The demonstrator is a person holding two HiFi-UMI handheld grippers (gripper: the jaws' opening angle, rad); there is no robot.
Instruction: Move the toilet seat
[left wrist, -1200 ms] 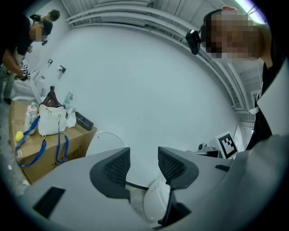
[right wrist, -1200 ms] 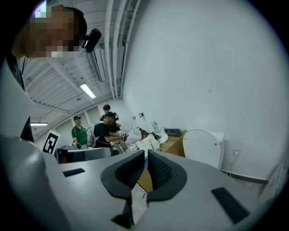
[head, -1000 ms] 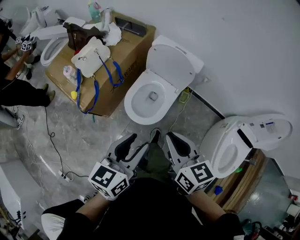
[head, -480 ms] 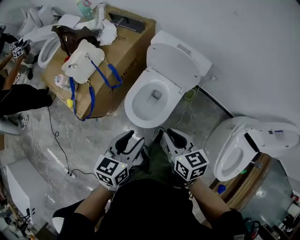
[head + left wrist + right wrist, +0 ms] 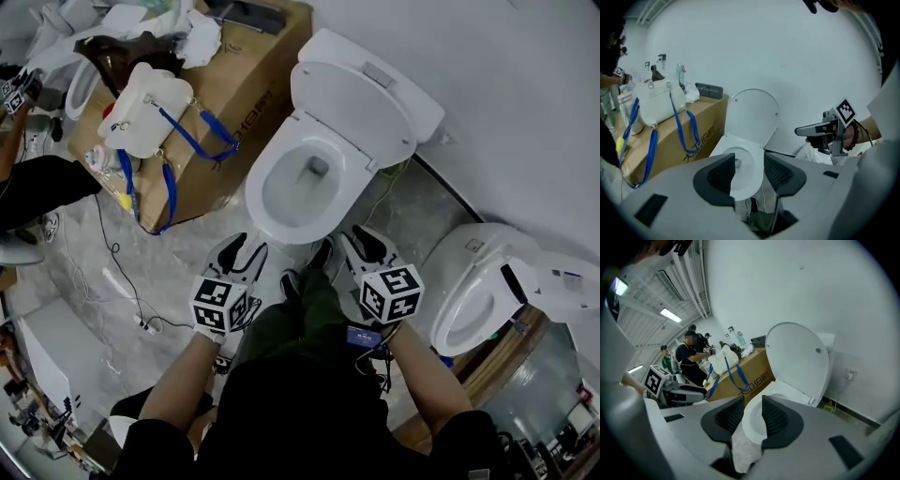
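Toilet seat [image 5: 361, 98] stands raised: stiff, smooth plastic, probably light; you grip free top rim. Left tongs [image 5: 246, 251] wide apart, empty; right tongs [image 5: 345, 246] just opening, empty.

A white ceramic toilet bowl [image 5: 265, 169] lies open ahead; a brown cardboard box [image 5: 234, 94] crowds its left side, and another white toilet [image 5: 450, 272] stands to the right.

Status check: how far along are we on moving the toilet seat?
Done: nothing yet. The lid stands raised, and the seat lies untouched on the bowl. In hand: the left tool is open and empty near the bowl's front; the right tool has just been opening, nothing between its jaws. Left: grip and move the seat.
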